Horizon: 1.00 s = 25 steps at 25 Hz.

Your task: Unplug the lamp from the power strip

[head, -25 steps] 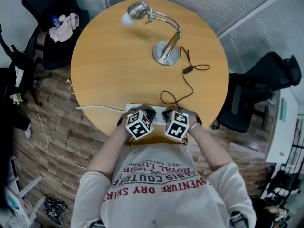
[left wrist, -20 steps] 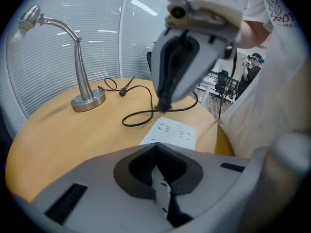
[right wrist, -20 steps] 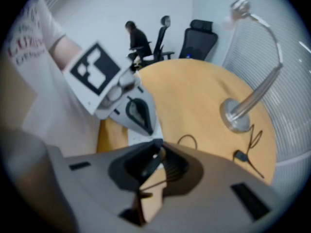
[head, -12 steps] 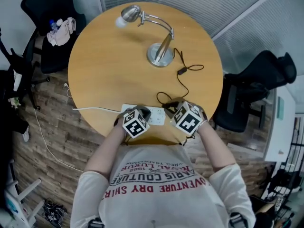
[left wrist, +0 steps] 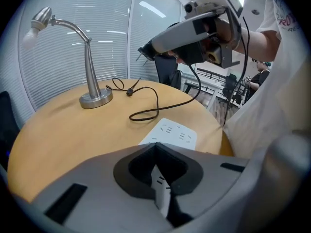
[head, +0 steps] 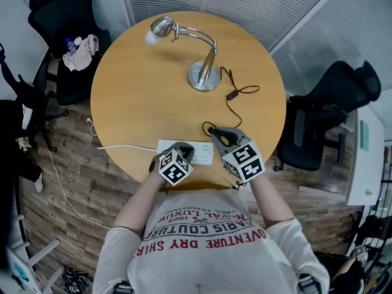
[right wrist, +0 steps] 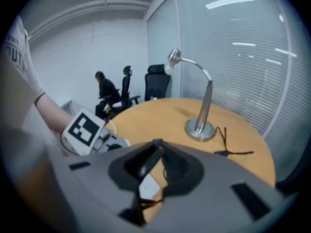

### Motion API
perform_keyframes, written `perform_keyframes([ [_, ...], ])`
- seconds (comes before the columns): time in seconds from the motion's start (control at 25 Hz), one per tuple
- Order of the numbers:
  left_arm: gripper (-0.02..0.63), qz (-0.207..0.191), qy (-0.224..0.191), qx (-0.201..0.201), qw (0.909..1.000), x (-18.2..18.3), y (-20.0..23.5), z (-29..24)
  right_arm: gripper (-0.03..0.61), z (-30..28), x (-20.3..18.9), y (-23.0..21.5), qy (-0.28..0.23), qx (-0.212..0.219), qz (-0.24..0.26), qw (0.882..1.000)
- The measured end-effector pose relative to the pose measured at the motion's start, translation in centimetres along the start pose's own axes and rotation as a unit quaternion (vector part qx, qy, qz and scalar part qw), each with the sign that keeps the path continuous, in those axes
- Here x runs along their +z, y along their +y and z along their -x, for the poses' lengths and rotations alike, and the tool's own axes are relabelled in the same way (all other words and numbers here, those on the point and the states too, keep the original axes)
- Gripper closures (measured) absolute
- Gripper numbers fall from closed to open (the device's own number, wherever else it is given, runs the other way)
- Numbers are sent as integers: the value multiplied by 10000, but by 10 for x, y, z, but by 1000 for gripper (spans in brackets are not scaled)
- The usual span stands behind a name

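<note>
My right gripper clamps the black plug by its body, which looks light and rigid on a limp cord, while my left gripper, jaws nearly together, pins the slick-looking power strip.

shiny metal lamp, matt white plastic strip, smooth wood tbl.

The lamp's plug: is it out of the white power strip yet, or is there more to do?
Done: the black plug is clear of the white power strip, whose visible sockets look empty. In hand: the right gripper holds it aloft; the left gripper sits over the strip. Left: little, perhaps setting the plug down.
</note>
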<state>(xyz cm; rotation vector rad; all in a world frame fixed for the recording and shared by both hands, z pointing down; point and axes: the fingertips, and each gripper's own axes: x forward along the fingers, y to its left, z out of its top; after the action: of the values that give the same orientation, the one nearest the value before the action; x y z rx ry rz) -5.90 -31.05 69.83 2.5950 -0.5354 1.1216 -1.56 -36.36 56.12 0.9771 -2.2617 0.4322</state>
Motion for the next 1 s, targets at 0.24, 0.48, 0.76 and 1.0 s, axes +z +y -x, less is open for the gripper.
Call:
perform_keyframes([
  [0.24,583,183,-775,358,9962,35,10,36,506,23,28,-4,-1259,-281,-547,9901],
  [0.48,583,387,-2081,834,9738,97,37,106,506,49,66,7,-2328,-572,-261,9705],
  [0.76,583,496,-3616,1268,9224,158,52,194,506,66,84,6,-2802,-773,-202,9566],
  [1.0,583,707,-4303,1498,8874,167,64,244,506,76,90,-3,-3008,-1021,-241,9479],
])
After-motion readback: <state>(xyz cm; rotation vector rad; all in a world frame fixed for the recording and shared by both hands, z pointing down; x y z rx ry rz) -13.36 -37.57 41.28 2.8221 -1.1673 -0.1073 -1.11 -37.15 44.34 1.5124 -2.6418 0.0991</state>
